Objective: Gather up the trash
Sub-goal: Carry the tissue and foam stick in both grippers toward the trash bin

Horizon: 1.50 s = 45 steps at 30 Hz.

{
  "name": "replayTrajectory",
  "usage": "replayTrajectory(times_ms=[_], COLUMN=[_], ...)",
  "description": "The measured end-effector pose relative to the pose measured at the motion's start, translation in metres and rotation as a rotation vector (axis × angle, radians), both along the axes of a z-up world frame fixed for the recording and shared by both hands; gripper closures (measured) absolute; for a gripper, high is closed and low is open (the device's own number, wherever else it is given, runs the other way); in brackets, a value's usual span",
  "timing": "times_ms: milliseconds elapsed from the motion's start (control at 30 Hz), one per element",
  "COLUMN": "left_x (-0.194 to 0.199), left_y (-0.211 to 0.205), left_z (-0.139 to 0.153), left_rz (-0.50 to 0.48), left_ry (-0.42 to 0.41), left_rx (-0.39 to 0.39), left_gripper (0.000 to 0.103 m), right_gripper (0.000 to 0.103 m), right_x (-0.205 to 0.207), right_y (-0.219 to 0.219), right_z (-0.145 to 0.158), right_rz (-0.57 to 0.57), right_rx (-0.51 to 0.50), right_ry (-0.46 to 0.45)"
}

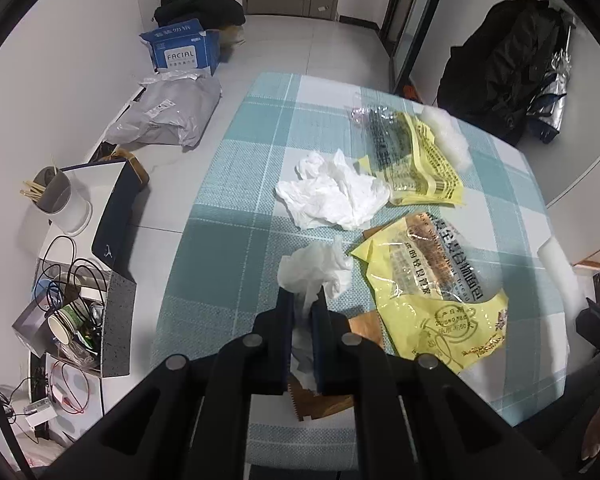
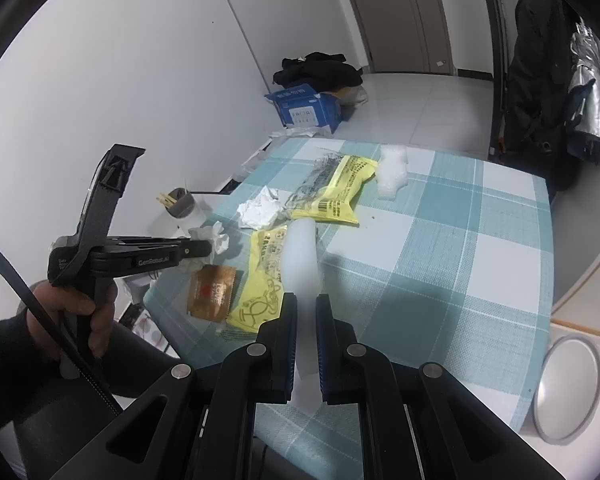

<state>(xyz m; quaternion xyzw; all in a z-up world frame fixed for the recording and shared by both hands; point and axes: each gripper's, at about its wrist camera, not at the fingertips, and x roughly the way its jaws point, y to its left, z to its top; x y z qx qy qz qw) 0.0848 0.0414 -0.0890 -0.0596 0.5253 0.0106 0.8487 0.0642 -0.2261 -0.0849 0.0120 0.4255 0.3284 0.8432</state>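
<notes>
Left claw [image 1: 303, 294] clamped on a crumpled white tissue [image 1: 316, 272], which sticks up past the fingertips, over the near part of the checked tabletop [image 1: 236, 184]. Brown packet [image 1: 324, 396] lies under it, yellow wrapper [image 1: 432, 300] just right, bigger tissue wad [image 1: 332, 192] beyond, second yellow wrapper [image 1: 416, 156] farther back. Right claw [image 2: 306, 304] closed on a white foam strip [image 2: 300, 256], above the tabletop; foam lump [image 2: 392, 172] at the far edge.
</notes>
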Motion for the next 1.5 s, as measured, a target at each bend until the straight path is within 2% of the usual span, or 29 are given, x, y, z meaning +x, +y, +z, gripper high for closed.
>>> replayTrajectory(times_ms=[267, 500, 700, 800, 1033, 1200, 1367, 1500], left_x=[-0.003, -0.009, -0.010, -0.007, 0.008, 0.022, 0.027, 0.037], left_y=[0.001, -0.012, -0.039, -0.069, -0.150, -0.209, -0.266, -0.307], left_z=[0.011, 0.042, 0.076, 0.096, 0.129, 0.132, 0.123, 0.107], left_rz=[0.034, -0.008, -0.054, -0.112, -0.289, -0.414, -0.522, -0.592], left_ry=[-0.053, -0.151, -0.245, -0.301, -0.360, -0.349, -0.309, -0.262], left_rx=[-0.025, -0.059, -0.104, -0.105, -0.178, -0.229, -0.242, -0.244], left_gripper=[0.098, 0.098, 0.099, 0.099, 0.098, 0.099, 0.099, 0.099], right_gripper=[0.095, 0.095, 0.095, 0.095, 0.095, 0.094, 0.094, 0.094], right_x=[-0.004, -0.008, -0.002, -0.001, 0.007, 0.009, 0.009, 0.006], right_y=[-0.004, -0.015, -0.035, -0.051, -0.118, -0.176, -0.250, -0.307], right_z=[0.004, 0.017, 0.051, 0.071, 0.117, 0.135, 0.133, 0.108], right_rz=[-0.009, -0.035, -0.067, -0.087, -0.184, -0.294, -0.444, -0.566], right_rx=[0.003, 0.016, 0.056, 0.060, 0.059, 0.069, 0.061, 0.064], right_ry=[-0.016, -0.037, -0.080, -0.124, -0.190, -0.208, -0.181, -0.112])
